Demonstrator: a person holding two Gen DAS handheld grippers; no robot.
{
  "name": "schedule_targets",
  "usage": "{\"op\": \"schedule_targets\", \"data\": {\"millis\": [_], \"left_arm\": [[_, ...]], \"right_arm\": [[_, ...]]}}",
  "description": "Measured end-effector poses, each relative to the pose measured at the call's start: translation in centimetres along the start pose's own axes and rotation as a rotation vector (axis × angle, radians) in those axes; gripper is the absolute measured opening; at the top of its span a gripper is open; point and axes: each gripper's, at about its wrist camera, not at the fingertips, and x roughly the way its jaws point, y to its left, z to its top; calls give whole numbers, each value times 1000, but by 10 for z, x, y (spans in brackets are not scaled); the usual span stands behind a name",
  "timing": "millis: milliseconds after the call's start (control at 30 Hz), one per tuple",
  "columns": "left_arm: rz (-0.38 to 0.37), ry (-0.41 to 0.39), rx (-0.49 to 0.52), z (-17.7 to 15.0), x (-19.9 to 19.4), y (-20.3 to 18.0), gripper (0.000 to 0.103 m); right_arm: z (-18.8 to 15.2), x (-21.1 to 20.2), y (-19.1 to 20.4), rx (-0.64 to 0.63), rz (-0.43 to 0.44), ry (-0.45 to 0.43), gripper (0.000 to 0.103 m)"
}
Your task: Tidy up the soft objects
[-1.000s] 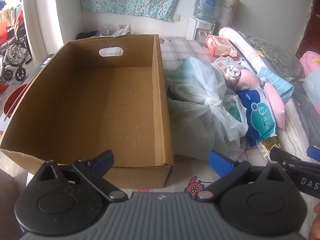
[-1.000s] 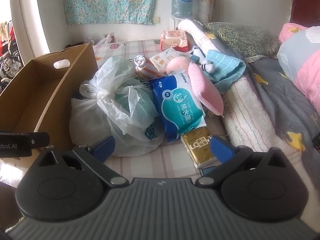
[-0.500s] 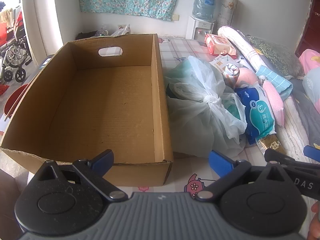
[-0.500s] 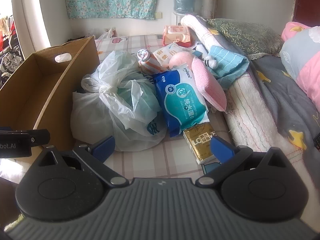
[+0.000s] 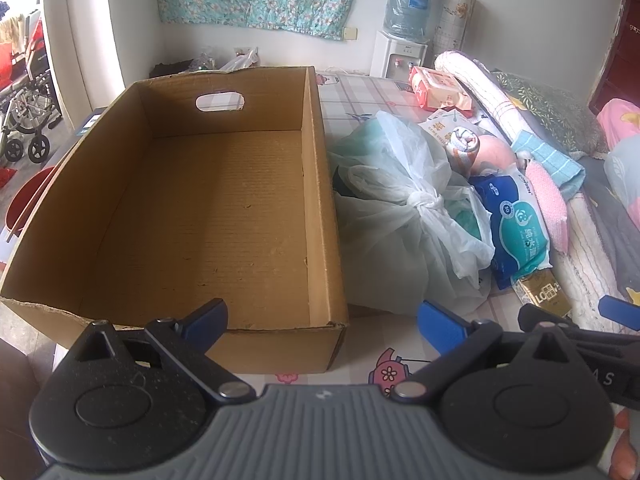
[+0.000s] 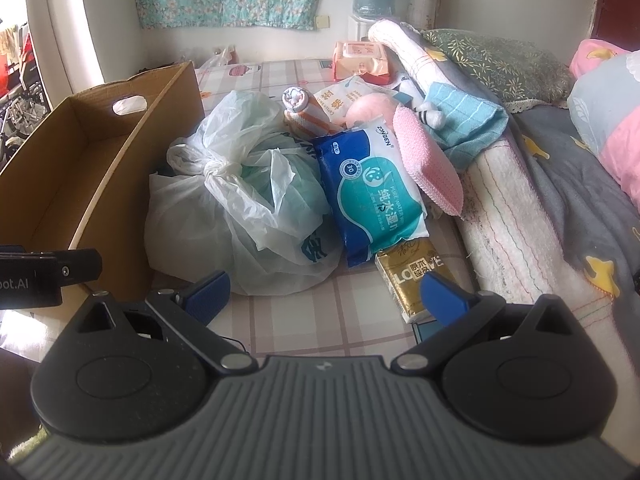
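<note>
While poised near the cardboard box point(image 5: 208, 216), held left gripper point(image 5: 322, 318) and right gripper point(image 6: 326, 294) spread wide (nothing between the fingers), facing knotted plastic bag point(image 6: 240, 208).

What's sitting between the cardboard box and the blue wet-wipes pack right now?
The knotted white plastic bag fills that stretch, beside the cardboard box wall on one side and against the blue wet-wipes pack on the other. Both wrist views show it.

Left wrist faces cardboard box point(image 5: 208, 208), right wrist nearer knotted bag point(image 6: 240, 200), both shared
</note>
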Motion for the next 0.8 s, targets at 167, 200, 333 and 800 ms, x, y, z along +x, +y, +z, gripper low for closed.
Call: {"op": "schedule_targets", "data": {"millis": [167, 200, 333, 800], "left_arm": [[2, 4, 5, 0, 1, -1, 102], [2, 4, 4, 0, 1, -1, 102], [2, 4, 4, 0, 1, -1, 102], [1, 10, 2, 0, 3, 1, 102]], "right_arm": [[1, 1, 0, 0, 1, 1, 102], [1, 1, 0, 0, 1, 1, 102], [1, 1, 0, 0, 0, 2, 102], [1, 3, 0, 1, 3, 6, 102]]}}
